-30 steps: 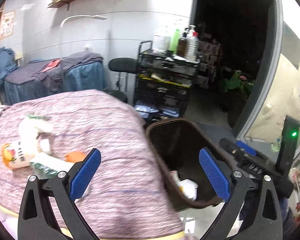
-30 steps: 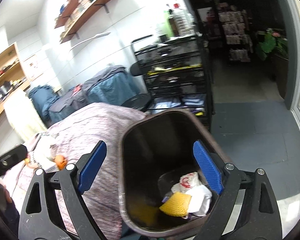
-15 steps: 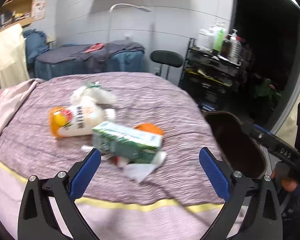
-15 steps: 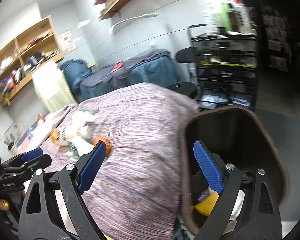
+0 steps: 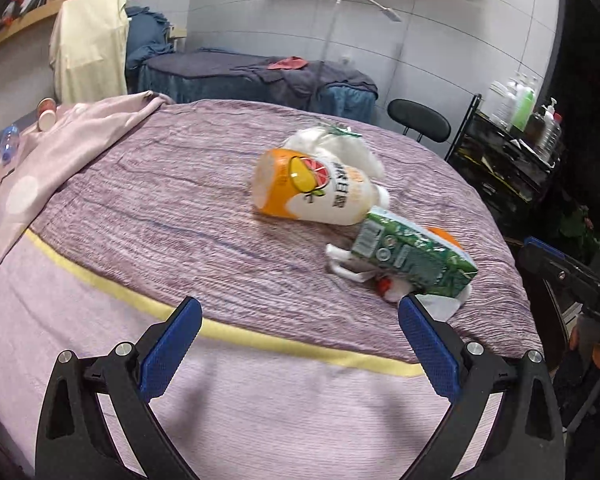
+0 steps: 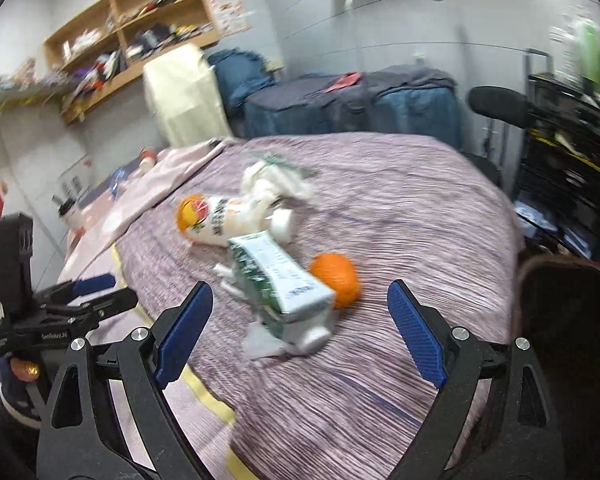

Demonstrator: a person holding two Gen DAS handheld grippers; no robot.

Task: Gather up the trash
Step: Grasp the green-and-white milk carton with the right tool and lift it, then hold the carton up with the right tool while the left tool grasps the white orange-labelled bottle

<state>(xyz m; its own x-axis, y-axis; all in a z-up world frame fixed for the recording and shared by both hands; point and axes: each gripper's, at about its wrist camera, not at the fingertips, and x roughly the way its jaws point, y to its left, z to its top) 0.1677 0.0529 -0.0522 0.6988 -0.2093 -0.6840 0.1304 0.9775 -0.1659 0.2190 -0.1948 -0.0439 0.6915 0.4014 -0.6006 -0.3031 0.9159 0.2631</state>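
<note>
We hold left gripper [image 5: 298, 344] wide, empty | right gripper [image 6: 300, 328] wide, empty | green carton [image 6: 278, 280] lies on bed [image 5: 160, 216] near its right edge, touching bottle [image 5: 312, 190] and orange [image 6: 336, 278] | bin [image 6: 568, 320] beside that edge

Ribbed cloth bedspread [image 5: 180, 216]; glossy plastic bottle [image 5: 312, 190]; printed paper carton [image 5: 412, 256].

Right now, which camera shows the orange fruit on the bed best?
The right wrist view: the orange fruit lies in nearly full sight beside the green carton. In the left wrist view, only a sliver shows behind that carton.
</note>
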